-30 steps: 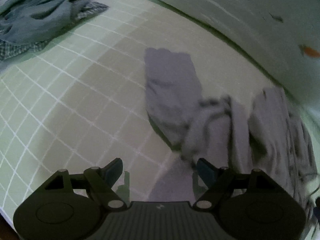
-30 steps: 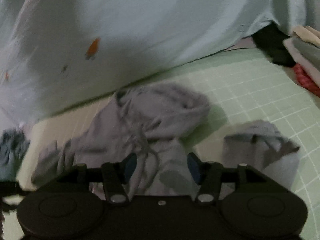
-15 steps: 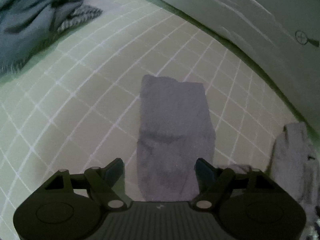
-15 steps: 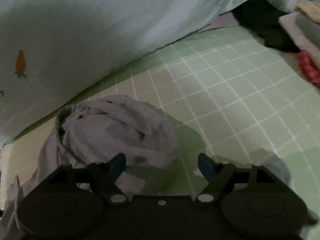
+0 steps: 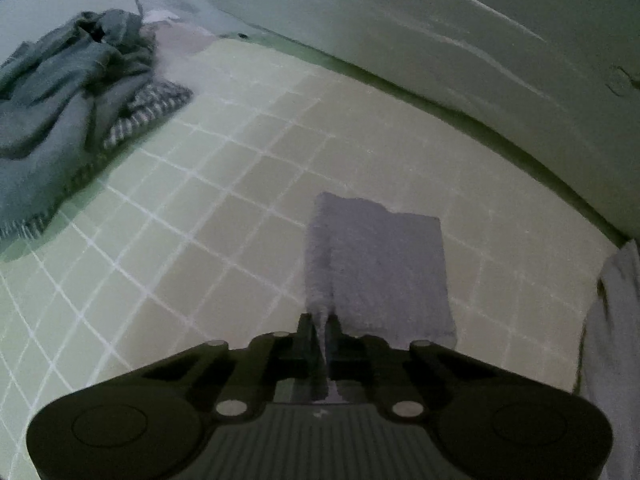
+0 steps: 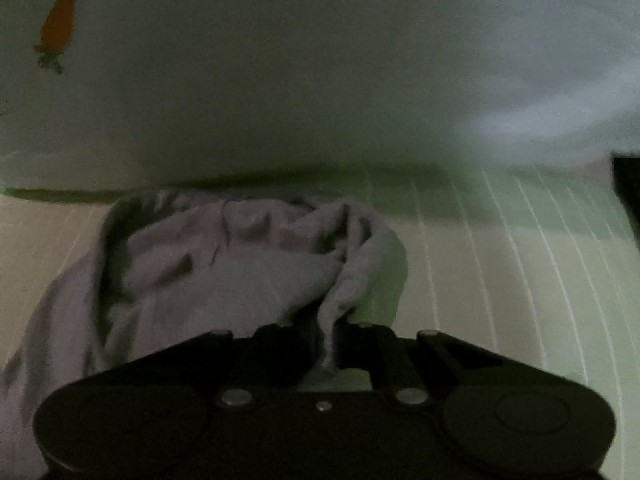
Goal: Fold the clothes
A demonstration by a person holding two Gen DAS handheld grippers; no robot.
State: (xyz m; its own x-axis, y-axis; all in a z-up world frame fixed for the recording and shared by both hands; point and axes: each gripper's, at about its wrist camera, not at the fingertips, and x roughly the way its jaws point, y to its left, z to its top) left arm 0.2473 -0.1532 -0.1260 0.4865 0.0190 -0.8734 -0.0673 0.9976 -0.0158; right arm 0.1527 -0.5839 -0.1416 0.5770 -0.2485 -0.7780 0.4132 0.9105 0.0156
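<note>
Grey fleecy garment (image 5: 380,268) is pinched at both ends by left gripper (image 5: 322,330) and right gripper (image 6: 330,344), held low over the checked mat (image 5: 224,200).

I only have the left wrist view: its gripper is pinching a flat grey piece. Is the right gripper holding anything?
Observer: Yes, the right gripper is shut on a fold of the crumpled grey garment.
Operator: Is that end spread flat too?
Observer: No, it is bunched in a heap on the green grid sheet.
Operator: Anything else behind it?
Observer: A pale cloth bearing a carrot print rises behind the heap.
</note>
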